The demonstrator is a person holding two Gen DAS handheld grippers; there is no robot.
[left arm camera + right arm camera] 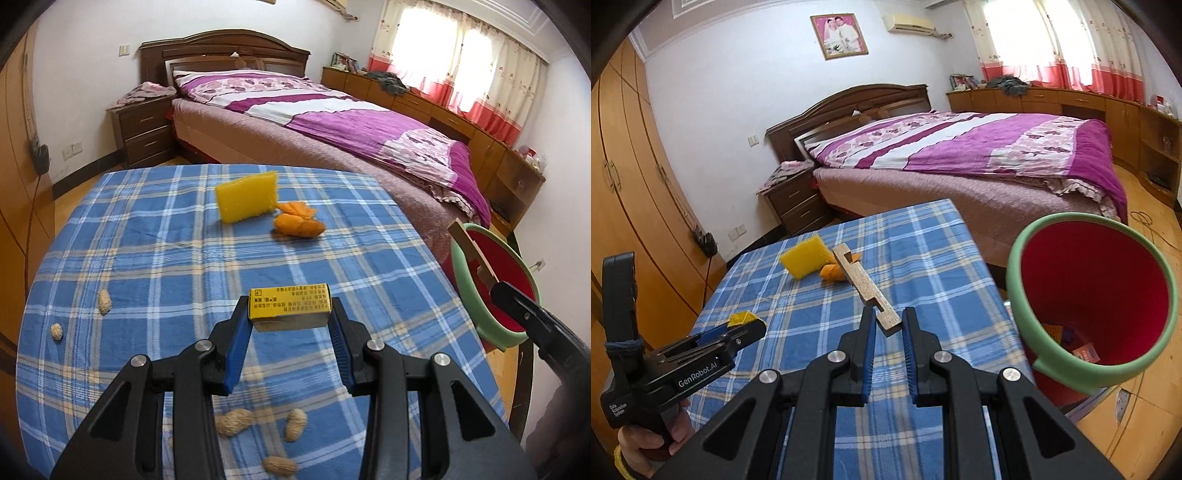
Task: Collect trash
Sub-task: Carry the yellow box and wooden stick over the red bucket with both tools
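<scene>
My left gripper is shut on a small yellow box and holds it above the blue plaid tablecloth; it also shows in the right wrist view. My right gripper is shut on a flat wooden strip, held above the table's right side next to the red bin with a green rim. The strip and bin show at the right of the left wrist view. A yellow sponge, orange peel and several peanuts lie on the cloth.
A bed with a purple quilt stands beyond the table. A dark nightstand is at the back left. Wooden wardrobes line the left wall. Low cabinets run under the window. The bin holds some scraps.
</scene>
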